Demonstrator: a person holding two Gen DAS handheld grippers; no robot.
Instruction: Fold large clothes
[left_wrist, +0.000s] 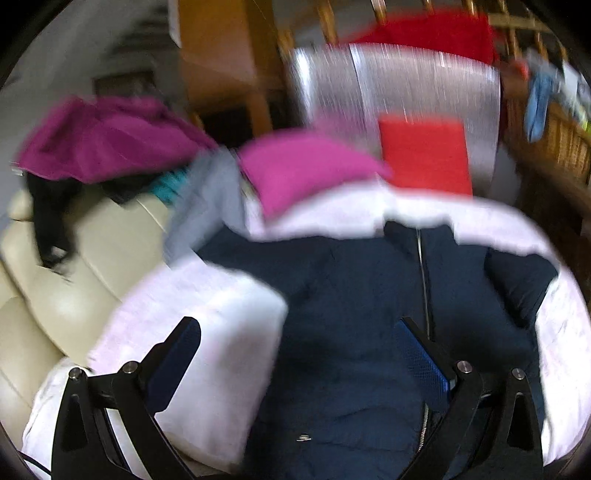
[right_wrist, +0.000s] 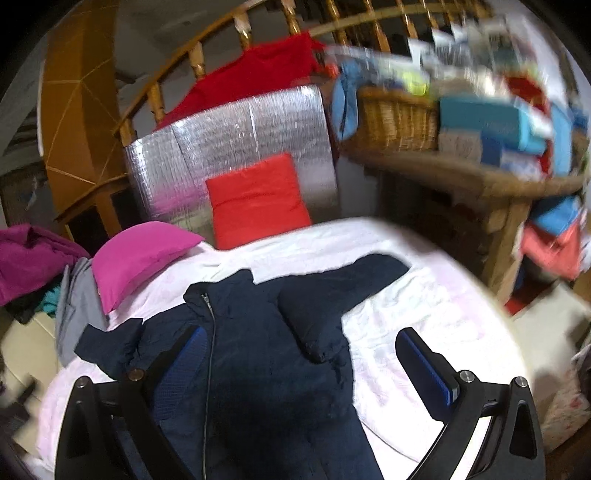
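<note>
A dark navy zip jacket (left_wrist: 351, 314) lies spread front-up on a white sheet (left_wrist: 207, 314); it also shows in the right wrist view (right_wrist: 266, 350) with one sleeve (right_wrist: 340, 291) stretched to the far right. My left gripper (left_wrist: 299, 332) is open and empty above the jacket's left part, its right finger near the zip. My right gripper (right_wrist: 299, 343) is open and empty above the jacket's right side, its left finger near the zip and its right finger over the sheet (right_wrist: 424, 302).
A pink pillow (right_wrist: 140, 254), a red cushion (right_wrist: 255, 199) and a silver foil panel (right_wrist: 236, 125) stand at the far end. A cream sofa (left_wrist: 66, 288) with piled clothes (left_wrist: 107, 140) lies left. A wooden shelf with a wicker basket (right_wrist: 399, 122) stands right.
</note>
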